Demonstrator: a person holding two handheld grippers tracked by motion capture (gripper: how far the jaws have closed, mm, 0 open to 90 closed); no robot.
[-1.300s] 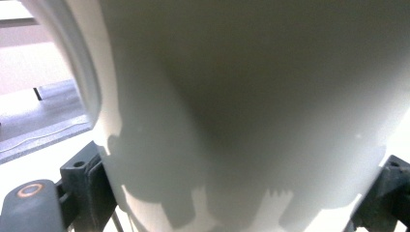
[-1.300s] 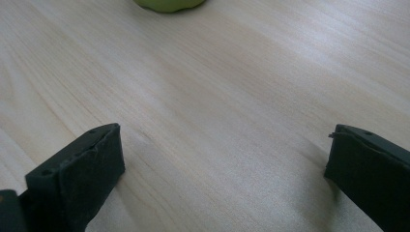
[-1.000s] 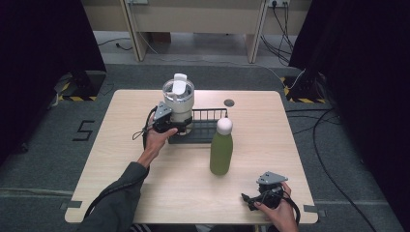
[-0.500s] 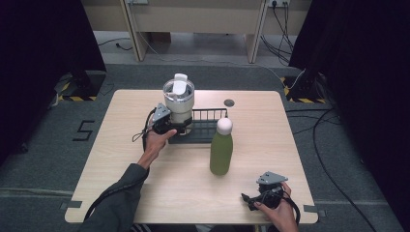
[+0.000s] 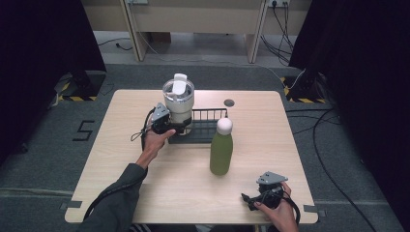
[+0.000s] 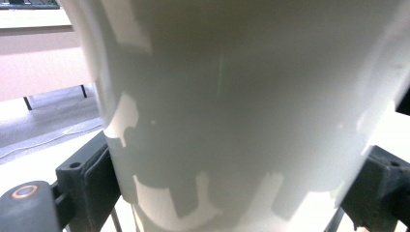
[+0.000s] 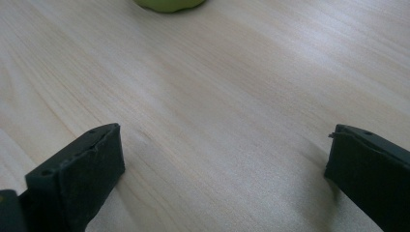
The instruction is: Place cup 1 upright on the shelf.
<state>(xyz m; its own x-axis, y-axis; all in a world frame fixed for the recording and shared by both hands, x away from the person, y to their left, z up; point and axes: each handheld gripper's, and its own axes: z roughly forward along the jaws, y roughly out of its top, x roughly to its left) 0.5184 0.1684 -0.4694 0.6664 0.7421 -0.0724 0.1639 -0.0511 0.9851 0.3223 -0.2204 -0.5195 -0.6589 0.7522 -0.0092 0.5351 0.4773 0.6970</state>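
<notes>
A white tumbler [image 5: 179, 104] with a clear lid stands at the left end of a black wire basket [image 5: 209, 131]. My left gripper [image 5: 170, 126] is shut on the tumbler's lower body; in the left gripper view the tumbler [image 6: 241, 111] sits between both jaws and touches them. A green bottle [image 5: 221, 152] with a white cap stands upright mid-table, in front of the basket. My right gripper [image 5: 249, 199] rests low over the table near the front right, open, with bare wood between its jaws [image 7: 222, 164]. The bottle's base [image 7: 167, 4] lies ahead of it.
The wooden table [image 5: 121, 159] has a small dark round disc [image 5: 229, 102] near its far edge. Cables trail from both grippers. Beyond the table lie a grey floor, desk legs and loose cables.
</notes>
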